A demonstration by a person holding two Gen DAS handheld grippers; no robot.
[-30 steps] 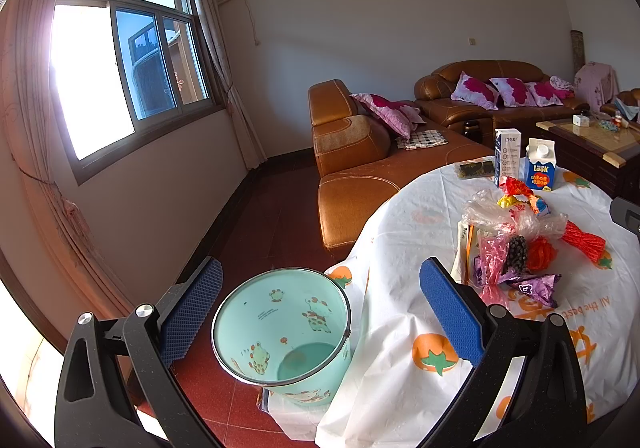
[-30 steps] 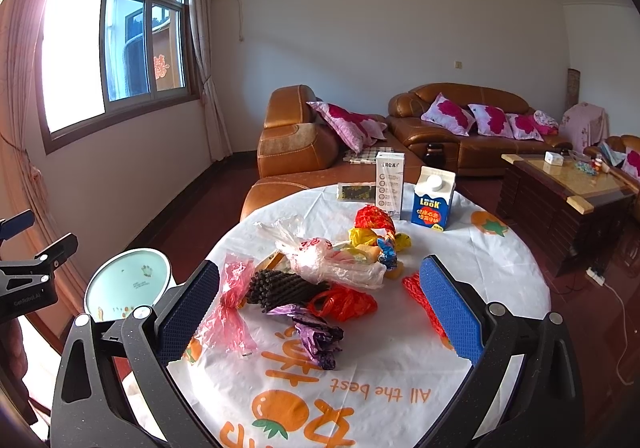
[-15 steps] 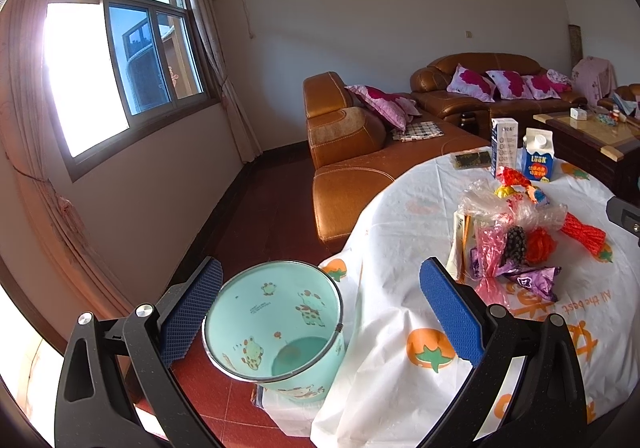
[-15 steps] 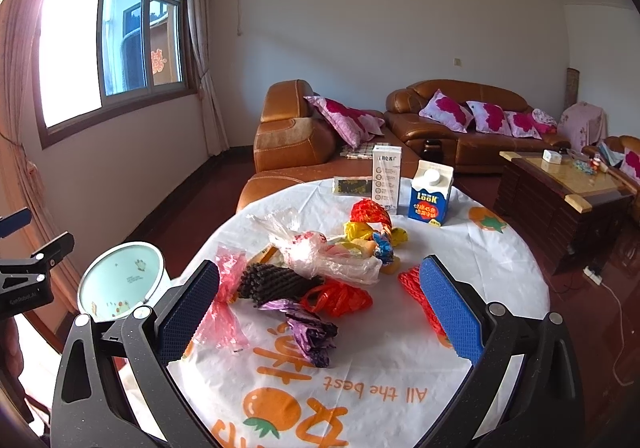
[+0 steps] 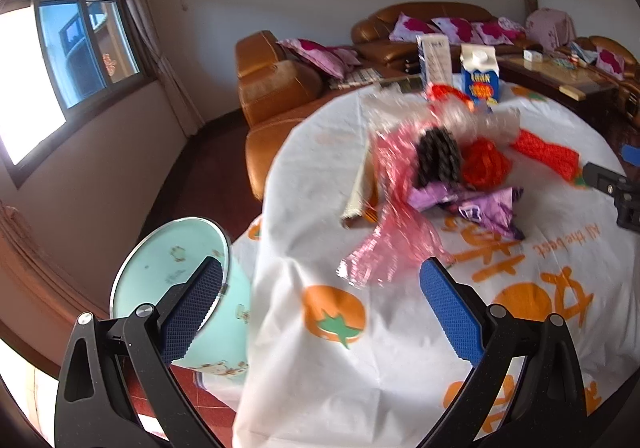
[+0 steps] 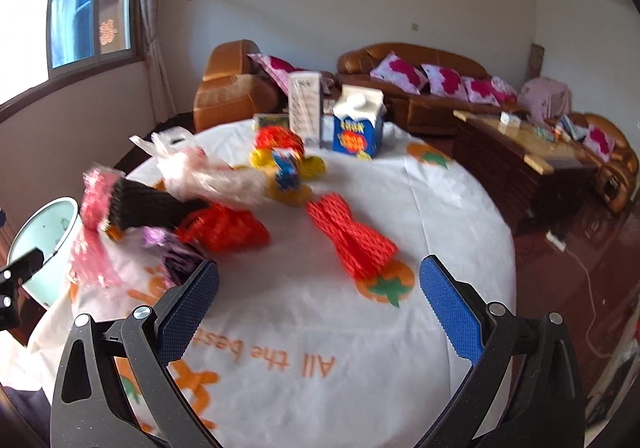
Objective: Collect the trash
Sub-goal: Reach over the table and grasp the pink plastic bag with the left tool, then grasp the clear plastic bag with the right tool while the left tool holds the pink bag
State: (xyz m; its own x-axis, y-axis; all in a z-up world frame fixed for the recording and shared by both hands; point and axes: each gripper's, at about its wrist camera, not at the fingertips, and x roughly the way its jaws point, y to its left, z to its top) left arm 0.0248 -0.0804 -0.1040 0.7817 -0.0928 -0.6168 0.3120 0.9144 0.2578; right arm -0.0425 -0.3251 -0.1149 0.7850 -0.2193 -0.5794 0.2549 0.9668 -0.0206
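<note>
Left hand-held gripper (image 5: 320, 302): its blue-padded fingers were seen spread wide with nothing between them, held over the near edge of the bench; the left pad was seen in front of the bin's rim.
Right hand-held gripper (image 6: 319, 302): its fingers were likewise spread apart and empty, held above the printed lettering on the cloth.
Bench: a round bench covered by a white cloth with orange tomato prints (image 6: 280, 312) was shown carrying all the litter.
Trash pile: a crumpled pink plastic wrapper (image 5: 394, 248), a black foam mesh sleeve (image 5: 438, 158), a purple foil packet (image 5: 476, 204) and a bunched red-orange net (image 5: 486, 164) were seen clustered together, touching one another, toward the bench's left side.
Separate piece: a long red-orange foam net sleeve (image 6: 352, 236) was seen lying apart from the pile, nearest the right hand-held gripper.
Far side: a blue and white milk carton (image 6: 358, 126) and a tall white box (image 6: 306, 108) were shown upright just beside each other.
Bin: a pale mint-green round waste bin with cartoon prints (image 5: 160, 272) was seen on the floor beside the bench's left edge.
Sharpness: both views were blurred.
</note>
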